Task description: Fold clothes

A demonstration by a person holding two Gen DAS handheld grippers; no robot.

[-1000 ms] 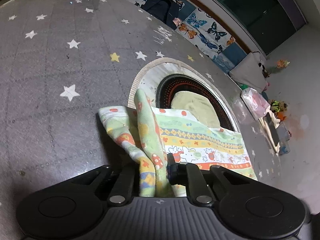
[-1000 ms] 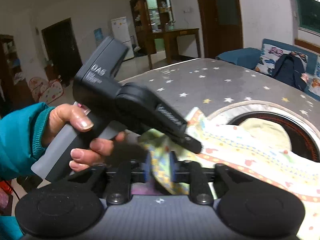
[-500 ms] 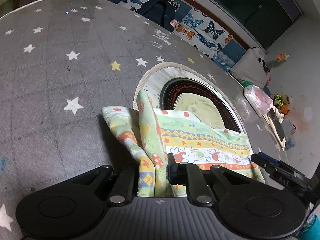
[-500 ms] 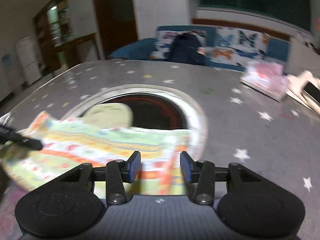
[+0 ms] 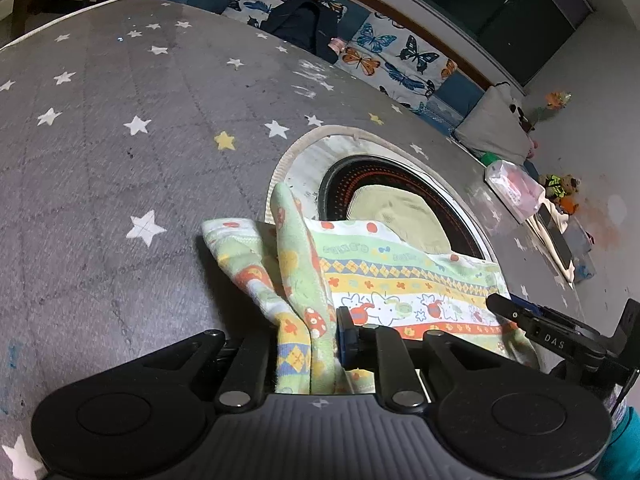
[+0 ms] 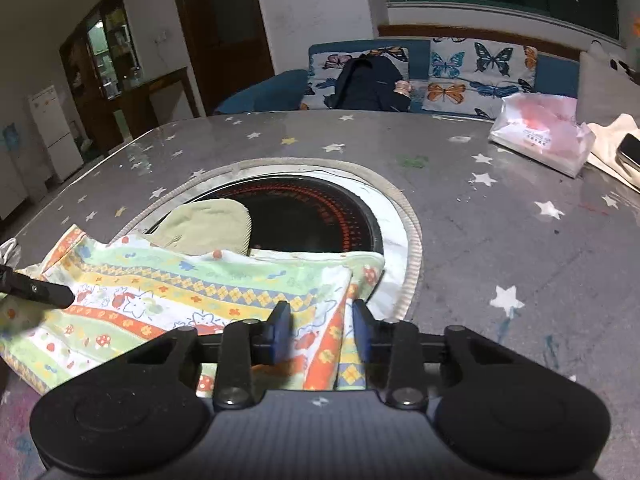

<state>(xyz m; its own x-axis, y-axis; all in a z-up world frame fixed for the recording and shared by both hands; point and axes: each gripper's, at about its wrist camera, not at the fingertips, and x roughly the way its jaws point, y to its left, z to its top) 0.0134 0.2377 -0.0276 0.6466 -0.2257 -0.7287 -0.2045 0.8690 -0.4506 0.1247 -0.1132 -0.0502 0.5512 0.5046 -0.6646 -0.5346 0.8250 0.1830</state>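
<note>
A child's garment with green, yellow and orange cartoon stripes [image 5: 404, 280] lies across the grey starred table, partly over a round black hotplate. My left gripper [image 5: 306, 340] is shut on a bunched corner of it. My right gripper [image 6: 322, 326] is open, its pads on either side of a raised fold at the garment's other end [image 6: 340, 320]. The right gripper also shows at the right of the left wrist view [image 5: 520, 314]. The left gripper's fingertip [image 6: 36, 290] pokes in at the left of the right wrist view.
An olive cloth [image 6: 208, 226] lies in the recessed hotplate [image 6: 320, 216]. A pink tissue pack [image 6: 540, 136], a cream bag and a phone [image 6: 628, 152] sit at the far right of the table [image 6: 500, 240]. A butterfly sofa stands behind.
My right gripper let go of the corner near the left gripper, swung across to the garment's other end and now stands open around a fold. The left gripper kept its grip.
</note>
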